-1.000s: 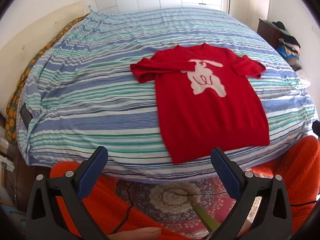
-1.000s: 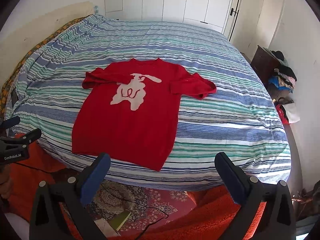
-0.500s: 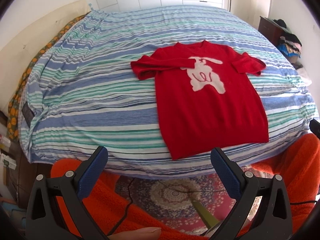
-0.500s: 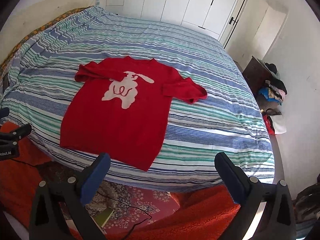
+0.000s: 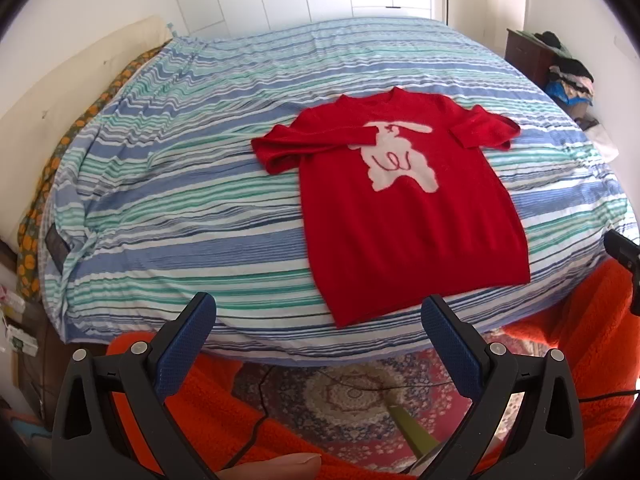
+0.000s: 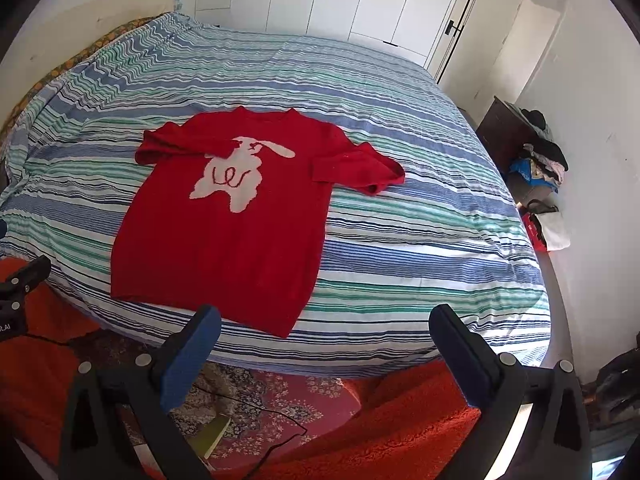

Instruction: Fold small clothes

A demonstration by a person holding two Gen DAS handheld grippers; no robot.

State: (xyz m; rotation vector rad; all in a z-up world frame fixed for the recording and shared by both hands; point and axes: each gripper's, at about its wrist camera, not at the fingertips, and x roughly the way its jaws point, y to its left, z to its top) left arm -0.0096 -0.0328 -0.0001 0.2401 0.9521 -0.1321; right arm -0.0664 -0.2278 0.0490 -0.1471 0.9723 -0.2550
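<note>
On the striped bed (image 5: 200, 184), the red sweater (image 5: 404, 216) lay flat; my left gripper (image 5: 318, 328) and right gripper (image 6: 326, 334) hovered released, empty.

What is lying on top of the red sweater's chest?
The red sweater has its left sleeve folded across the chest, its cuff covering part of the white rabbit design. Nothing else rests there.
</note>
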